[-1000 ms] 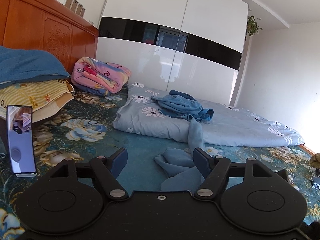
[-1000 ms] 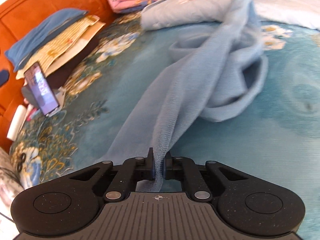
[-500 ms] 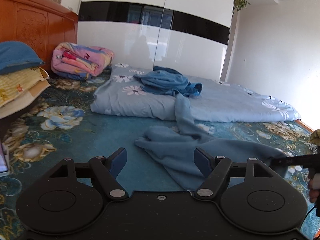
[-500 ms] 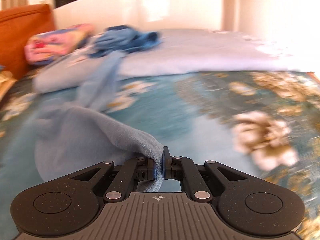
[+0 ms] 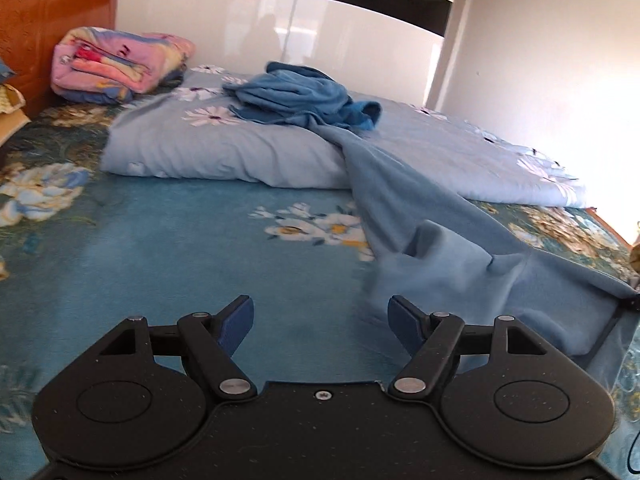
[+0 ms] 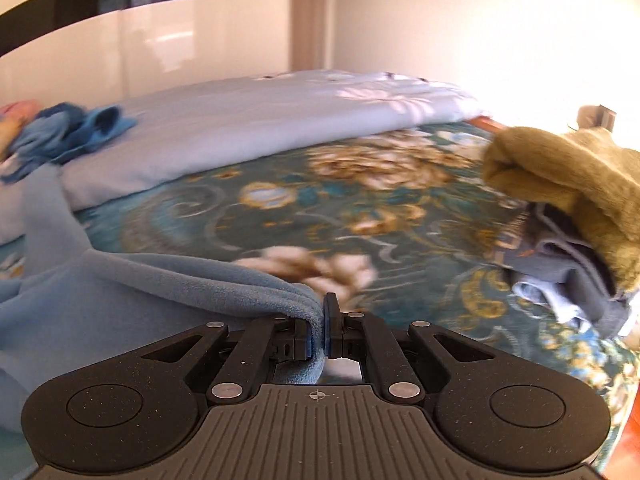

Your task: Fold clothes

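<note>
A light blue fleece garment (image 5: 440, 236) lies stretched across the floral bedspread, from the folded quilt toward the right. My right gripper (image 6: 319, 330) is shut on an edge of this garment (image 6: 160, 292), which trails off to the left. My left gripper (image 5: 320, 320) is open and empty, just above the bedspread, with the garment's near edge beside its right finger (image 5: 404, 320). A pile of darker blue clothes (image 5: 304, 98) rests on the quilt; it also shows in the right wrist view (image 6: 68, 132).
A folded pale blue quilt (image 5: 224, 148) with daisies runs across the bed. A folded pink blanket (image 5: 116, 64) lies by the wooden headboard (image 5: 48, 16). An olive fleece and grey clothes (image 6: 572, 208) are stacked at the right. A white wardrobe (image 5: 280, 28) stands behind.
My right gripper has pulled the garment to the right, stretching it out flat. My left gripper has moved forward and lower over the bed, still open; the phone and pillows left its view.
</note>
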`<state>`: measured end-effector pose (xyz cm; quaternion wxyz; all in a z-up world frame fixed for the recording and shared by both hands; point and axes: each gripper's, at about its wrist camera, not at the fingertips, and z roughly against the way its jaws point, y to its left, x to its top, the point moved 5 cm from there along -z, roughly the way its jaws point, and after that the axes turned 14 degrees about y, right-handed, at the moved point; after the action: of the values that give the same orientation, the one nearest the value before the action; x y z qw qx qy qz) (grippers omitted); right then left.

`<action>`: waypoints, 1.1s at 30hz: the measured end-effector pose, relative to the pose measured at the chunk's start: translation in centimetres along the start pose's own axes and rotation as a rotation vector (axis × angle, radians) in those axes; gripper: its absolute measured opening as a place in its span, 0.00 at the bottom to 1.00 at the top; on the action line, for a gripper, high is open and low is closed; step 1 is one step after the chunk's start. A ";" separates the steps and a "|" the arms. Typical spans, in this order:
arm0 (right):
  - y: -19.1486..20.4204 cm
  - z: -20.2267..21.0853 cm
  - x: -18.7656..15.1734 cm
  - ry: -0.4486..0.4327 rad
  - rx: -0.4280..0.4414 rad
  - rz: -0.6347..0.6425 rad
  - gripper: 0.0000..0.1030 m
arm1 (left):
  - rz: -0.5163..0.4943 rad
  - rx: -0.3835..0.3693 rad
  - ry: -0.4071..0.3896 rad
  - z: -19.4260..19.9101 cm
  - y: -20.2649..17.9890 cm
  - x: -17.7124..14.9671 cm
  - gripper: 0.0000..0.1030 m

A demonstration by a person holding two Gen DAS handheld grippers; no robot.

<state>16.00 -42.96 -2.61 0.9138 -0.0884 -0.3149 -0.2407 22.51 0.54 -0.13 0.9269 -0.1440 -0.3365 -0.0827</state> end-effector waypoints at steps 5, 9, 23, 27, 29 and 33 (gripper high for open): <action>-5.4 -1.5 1.0 -0.021 -0.090 -0.086 0.04 | -0.049 -0.136 0.023 -1.1 -3.8 -0.8 0.70; -8.6 -2.2 0.7 -0.015 -0.135 -0.165 0.04 | -0.099 -0.248 0.040 -1.0 -7.1 -2.3 0.71; -9.2 -0.4 0.1 -0.027 -0.123 -0.136 0.04 | -0.119 -0.301 0.100 -5.9 -13.7 -3.8 0.20; -8.7 1.5 0.5 -0.055 -0.110 -0.119 0.04 | -0.056 -0.255 0.041 -4.8 -13.5 -2.2 0.17; -8.4 3.0 0.6 -0.081 -0.099 -0.108 0.04 | -0.040 -0.239 -0.033 -2.5 -13.2 -1.0 0.16; -7.8 6.1 0.9 -0.136 -0.072 -0.087 0.04 | -0.056 -0.247 -0.174 3.6 -12.3 1.1 0.17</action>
<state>9.50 -48.16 2.80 0.8754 -0.1236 -0.3707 -0.2846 18.10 -10.02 5.78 0.8668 -0.2542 -0.4066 -0.1366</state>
